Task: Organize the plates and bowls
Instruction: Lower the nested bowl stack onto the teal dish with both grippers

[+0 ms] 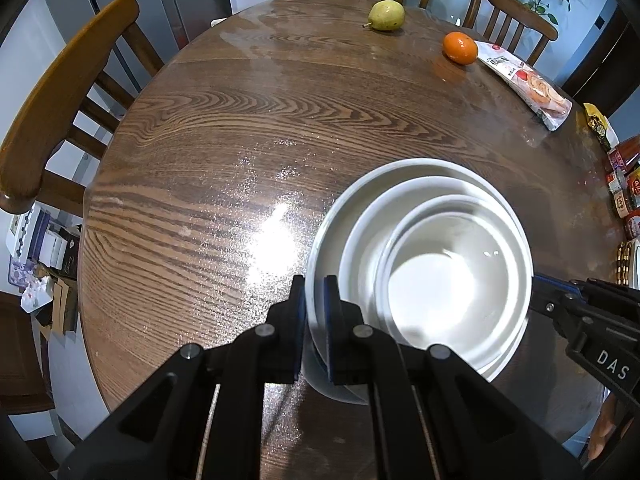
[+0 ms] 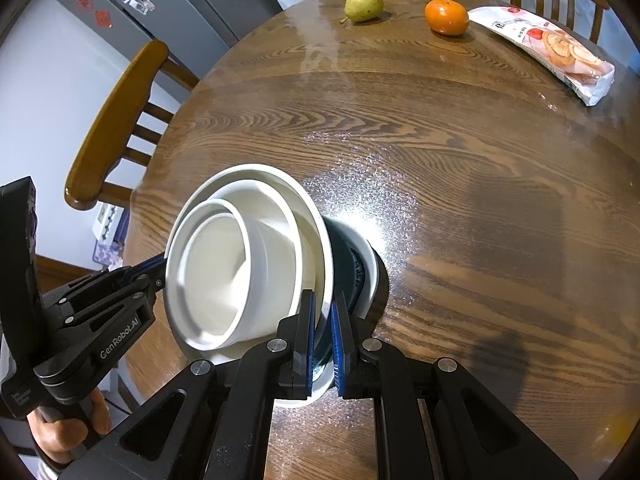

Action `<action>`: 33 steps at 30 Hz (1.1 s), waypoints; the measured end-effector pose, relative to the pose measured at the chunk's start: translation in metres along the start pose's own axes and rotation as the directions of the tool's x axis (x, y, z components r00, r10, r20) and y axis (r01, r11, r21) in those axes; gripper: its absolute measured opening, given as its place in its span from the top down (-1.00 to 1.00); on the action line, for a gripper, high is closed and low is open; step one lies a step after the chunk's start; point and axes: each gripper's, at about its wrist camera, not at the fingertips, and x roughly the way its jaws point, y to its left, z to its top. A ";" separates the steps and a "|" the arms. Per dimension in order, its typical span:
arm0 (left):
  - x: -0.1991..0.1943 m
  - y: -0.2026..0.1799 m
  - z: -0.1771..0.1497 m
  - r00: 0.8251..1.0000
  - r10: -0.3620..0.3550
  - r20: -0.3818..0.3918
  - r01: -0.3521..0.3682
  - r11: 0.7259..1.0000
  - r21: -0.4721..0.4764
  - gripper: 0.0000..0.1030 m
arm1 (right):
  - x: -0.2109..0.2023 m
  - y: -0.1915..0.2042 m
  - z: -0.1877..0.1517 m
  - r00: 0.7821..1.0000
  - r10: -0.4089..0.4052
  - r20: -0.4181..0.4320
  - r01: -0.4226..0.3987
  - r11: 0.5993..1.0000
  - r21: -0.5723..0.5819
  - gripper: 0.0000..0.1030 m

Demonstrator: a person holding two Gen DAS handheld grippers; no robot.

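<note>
Left gripper [image 1: 314, 312] is pinching the left rim of the stacked white bowls [image 1: 440, 264] with fingers clenched; right gripper [image 2: 323, 332] is clamping the stack's opposite rim, everything sitting near the table [image 1: 208, 152] edge.

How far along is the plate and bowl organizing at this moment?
Done: the white bowls are nested in the white plate as one stack. In hand: the left gripper and right gripper each clamp the plate's rim, tilting the stack above the table. Left: setting it down. No other loose dishes are visible.
</note>
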 end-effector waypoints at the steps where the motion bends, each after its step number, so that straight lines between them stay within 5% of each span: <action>1: 0.000 0.000 0.000 1.000 0.001 0.001 -0.001 1.000 0.002 0.93 | 0.000 0.000 0.000 1.000 -0.001 0.000 0.001 1.000 0.000 0.78; 33: -0.001 -0.002 -0.007 0.998 0.005 0.061 -0.004 1.000 -0.015 0.91 | -0.005 0.009 -0.007 0.993 -0.061 0.098 0.069 0.994 -0.085 0.78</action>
